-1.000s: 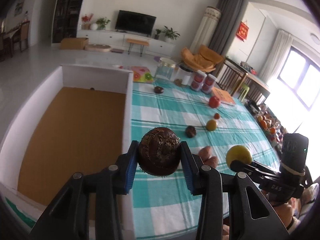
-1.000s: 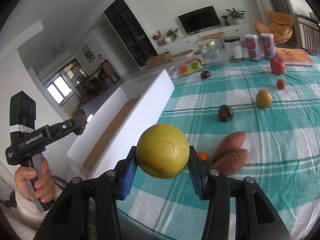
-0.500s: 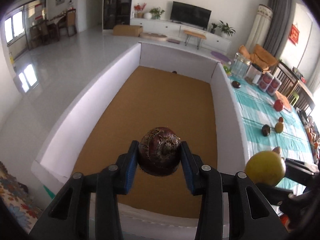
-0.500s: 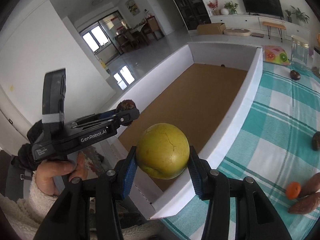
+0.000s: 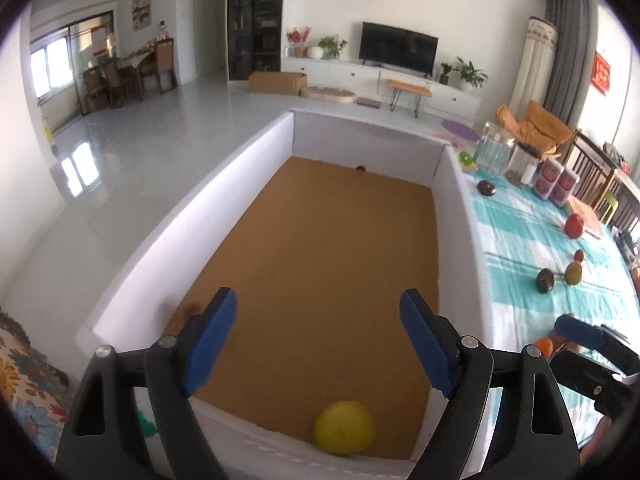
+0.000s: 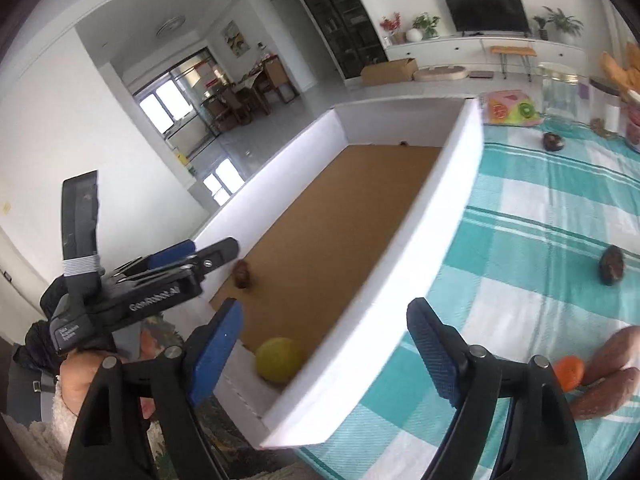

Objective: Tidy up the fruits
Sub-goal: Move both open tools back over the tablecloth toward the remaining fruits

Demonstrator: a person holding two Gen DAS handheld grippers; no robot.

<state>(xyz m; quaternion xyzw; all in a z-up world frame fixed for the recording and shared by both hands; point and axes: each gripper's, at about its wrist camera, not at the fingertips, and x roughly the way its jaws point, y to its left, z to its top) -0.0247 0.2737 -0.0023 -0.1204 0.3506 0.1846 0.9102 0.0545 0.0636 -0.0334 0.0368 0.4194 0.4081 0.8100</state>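
The yellow fruit [image 5: 344, 427] lay on the brown floor of the big white-walled box [image 5: 264, 148], close against the near wall; it was round, smooth and pale yellow-green. In the right wrist view the same yellow fruit [image 6: 279, 365] sat in the near corner, just inside the long right wall of the box [image 6: 436, 216]. A dark brown fruit [image 6: 242, 274] with a rough, knobbly skin rested on the box floor nearer the left wall, well apart from the yellow one; in the left wrist view it was only a blurred brown patch beside the left finger. A small dark speck [image 5: 361, 168] sat by the far wall, too small to tell what it was.

The left gripper [image 5: 318, 344] hung over the near end of the box with its blue-padded jaws spread wide and nothing between them. The right gripper [image 6: 324, 356] was likewise wide apart and held nothing, poised over the near right wall.

Beside the box the checked teal tablecloth [image 6: 540, 240] carried more produce: a dark fruit [image 6: 611, 265], a small orange [image 6: 569, 372] touching two sweet potatoes [image 6: 612, 368], another dark fruit [image 6: 553, 141] farther off, and in the left wrist view a red apple [image 5: 575, 225] and a yellowish fruit [image 5: 573, 273]. Jars [image 5: 494, 150] stood at the far end of the table
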